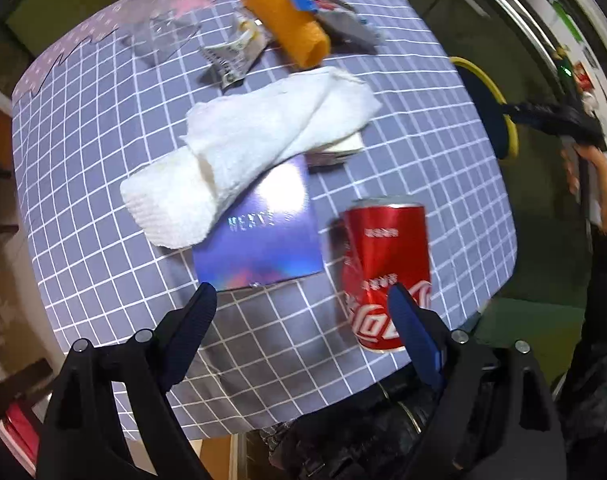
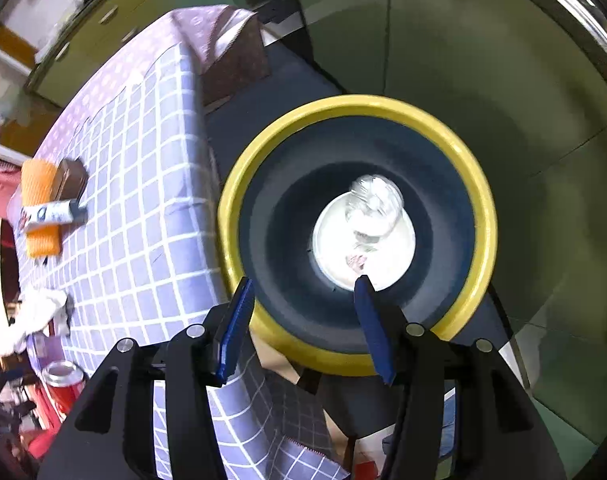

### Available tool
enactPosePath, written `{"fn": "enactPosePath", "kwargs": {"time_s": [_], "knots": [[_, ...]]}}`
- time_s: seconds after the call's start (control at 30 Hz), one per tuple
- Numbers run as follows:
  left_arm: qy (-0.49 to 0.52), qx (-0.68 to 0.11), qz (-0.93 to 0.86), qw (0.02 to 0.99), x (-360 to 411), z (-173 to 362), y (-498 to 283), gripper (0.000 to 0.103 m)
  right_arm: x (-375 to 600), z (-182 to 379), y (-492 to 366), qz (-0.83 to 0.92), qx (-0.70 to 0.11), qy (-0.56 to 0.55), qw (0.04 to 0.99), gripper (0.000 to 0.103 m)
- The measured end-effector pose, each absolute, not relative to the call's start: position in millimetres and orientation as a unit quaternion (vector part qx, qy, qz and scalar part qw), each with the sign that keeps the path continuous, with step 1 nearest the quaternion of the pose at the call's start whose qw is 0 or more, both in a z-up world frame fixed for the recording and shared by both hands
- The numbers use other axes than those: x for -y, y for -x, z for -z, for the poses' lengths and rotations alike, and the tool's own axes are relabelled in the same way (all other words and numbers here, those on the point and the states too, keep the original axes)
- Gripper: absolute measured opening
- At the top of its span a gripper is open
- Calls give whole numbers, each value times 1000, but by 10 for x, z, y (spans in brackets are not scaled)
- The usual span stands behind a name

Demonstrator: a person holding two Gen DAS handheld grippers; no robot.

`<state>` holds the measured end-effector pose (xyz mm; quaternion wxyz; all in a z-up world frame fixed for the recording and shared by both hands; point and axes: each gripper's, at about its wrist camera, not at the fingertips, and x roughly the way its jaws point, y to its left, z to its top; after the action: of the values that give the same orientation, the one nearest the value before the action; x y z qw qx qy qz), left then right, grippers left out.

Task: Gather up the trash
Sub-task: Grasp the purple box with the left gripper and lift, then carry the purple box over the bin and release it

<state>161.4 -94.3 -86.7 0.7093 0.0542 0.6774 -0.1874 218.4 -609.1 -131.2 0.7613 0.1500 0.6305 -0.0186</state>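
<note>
From the left wrist, the left gripper (image 1: pixel 301 300) points down at the worktop (image 1: pixel 403 168), which has a purple cloth with white squares. Its two fingers (image 1: pixel 195 316) are spread wide and hold nothing. A red cola can (image 1: pixel 385 256) stands close to the right finger, which covers a bit of the can's lower part; I cannot tell if they touch. The can is dented on one side. Next to it lies a shiny purple box (image 1: pixel 263 236). A white towel (image 1: pixel 255 148) lies partly on top of the box. Farther back are an orange rolled cloth (image 1: pixel 283 16), a crumpled wrapper (image 1: pixel 231 56), a see-through plastic piece (image 1: pixel 159 36) and a grey packet (image 1: pixel 347 24). At the right edge, off the worktop, part of the yellow-rimmed bin (image 1: pixel 499 112) shows, and near it a hand (image 1: pixel 599 184).

From the right wrist, the right gripper (image 2: pixel 303 288) hangs over the bin (image 2: pixel 483 216), which stands on the floor just beside the worktop (image 2: pixel 143 184). Its blue fingers (image 2: pixel 239 320) are apart with nothing between them. Down at the bottom of the bin lies a clear plastic cup (image 2: pixel 375 204) on its side. On the worktop the orange cloth (image 2: pixel 39 208) is far off, with a small tube (image 2: pixel 47 214) across it. The red can (image 2: pixel 63 388) is at the lower left.
</note>
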Motion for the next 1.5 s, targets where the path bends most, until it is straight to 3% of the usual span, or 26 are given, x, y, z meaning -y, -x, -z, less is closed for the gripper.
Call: {"fn": "enactPosePath", "kwargs": {"time_s": [0.63,0.9,1.5], "knots": [[-57,-697,124,704,982,1237,-1868,87,5813,1468,-2123,-28,-645,-145,750,52],[-71,-704,109,699,1038,1396,-1918,76,5863,1502,-2087,-29,-644,-151,749,52],[-88,-691,129,706,773,1007,-1296,74,5822,1525,-2080,-47,-643,-155,749,52]]}}
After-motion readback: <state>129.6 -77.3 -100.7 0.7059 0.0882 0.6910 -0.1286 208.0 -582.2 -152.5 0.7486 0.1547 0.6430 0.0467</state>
